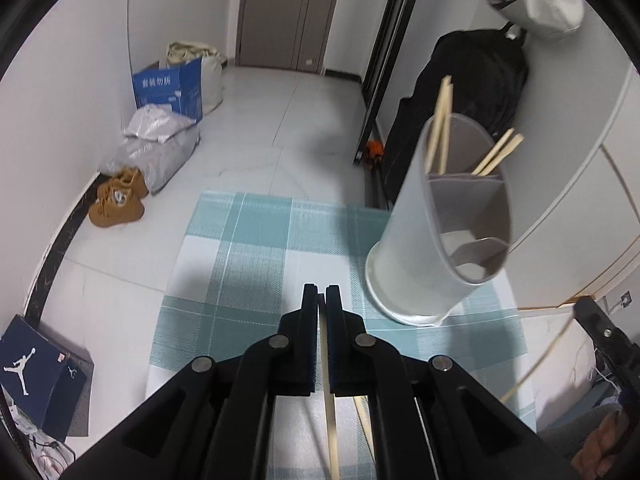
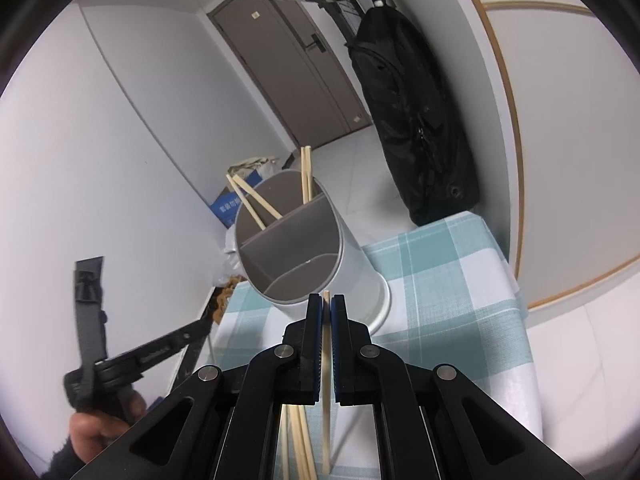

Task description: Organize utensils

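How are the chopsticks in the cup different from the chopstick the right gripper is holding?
The chopsticks in the cup stand loose in the back compartments of the white holder, leaning with their ends sticking out above the rim. The chopstick in the right gripper is outside the holder, pinched between the shut fingers of the right gripper. The cup has four; the gripper has one. All look like plain pale wood.

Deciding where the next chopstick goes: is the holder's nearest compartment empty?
Apparently empty. The utensil holder shows bare walls in its near section; chopsticks stand only in the far compartments.
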A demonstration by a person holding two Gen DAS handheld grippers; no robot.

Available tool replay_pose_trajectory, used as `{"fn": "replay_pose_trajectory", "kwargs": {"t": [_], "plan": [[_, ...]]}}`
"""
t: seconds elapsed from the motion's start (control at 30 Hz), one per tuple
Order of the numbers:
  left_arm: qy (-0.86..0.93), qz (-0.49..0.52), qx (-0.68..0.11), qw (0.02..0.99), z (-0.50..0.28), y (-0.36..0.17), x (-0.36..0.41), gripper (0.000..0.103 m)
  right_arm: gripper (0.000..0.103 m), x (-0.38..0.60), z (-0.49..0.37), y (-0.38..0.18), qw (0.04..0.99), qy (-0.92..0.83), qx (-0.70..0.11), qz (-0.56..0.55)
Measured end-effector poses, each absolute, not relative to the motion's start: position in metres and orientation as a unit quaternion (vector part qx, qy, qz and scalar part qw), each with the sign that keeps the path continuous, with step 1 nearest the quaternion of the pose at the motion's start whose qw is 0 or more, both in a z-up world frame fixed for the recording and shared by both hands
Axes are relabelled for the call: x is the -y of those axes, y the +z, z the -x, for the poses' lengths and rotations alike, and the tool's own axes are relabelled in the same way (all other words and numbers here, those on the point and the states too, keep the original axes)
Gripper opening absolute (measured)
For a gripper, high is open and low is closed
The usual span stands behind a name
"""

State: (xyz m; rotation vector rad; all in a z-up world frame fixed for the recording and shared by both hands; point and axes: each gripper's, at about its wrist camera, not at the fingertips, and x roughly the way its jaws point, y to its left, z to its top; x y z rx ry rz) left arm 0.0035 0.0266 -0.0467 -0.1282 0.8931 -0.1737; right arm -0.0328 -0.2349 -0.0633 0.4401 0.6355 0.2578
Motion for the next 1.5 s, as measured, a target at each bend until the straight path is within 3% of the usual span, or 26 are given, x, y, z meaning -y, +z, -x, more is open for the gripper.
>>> {"fn": "replay_pose_trajectory", "kwargs": {"t": [0.53, 0.87, 1.03, 1.2, 1.37, 1.5], "plan": [[-0.102, 0.048, -0.38, 0.918, 0.019, -0.013, -0.034, 0.0, 0.003, 0.207, 0.048, -0.044, 0.937, 0.134, -0.281, -0.157], [-0.103, 0.061, -0.545, 0.83, -0.026, -0.103, -0.039, 0.0, 0.003, 0.208, 0.052, -0.037, 0.934, 0.148, -0.272, -0.181], [-0.079, 0.043, -0.587, 0.805, -0.048, -0.137, -0.031, 0.024, 0.003, 0.216, 0.051, -0.031, 0.932, 0.156, -0.263, -0.194], [-0.073, 0.023, -0.591, 0.803, -0.06, -0.148, -0.028, 0.025, 0.003, 0.228, 0.047, -0.031, 0.929, 0.153, -0.266, -0.207], [-0.057, -0.007, -0.591, 0.805, -0.067, -0.148, -0.025, 0.024, 0.003, 0.238, 0.042, -0.029, 0.929, 0.149, -0.263, -0.212], [-0.057, -0.023, -0.595, 0.801, -0.07, -0.148, -0.019, 0.003, 0.003, 0.242, 0.037, -0.032, 0.927, 0.146, -0.271, -0.216]]}}
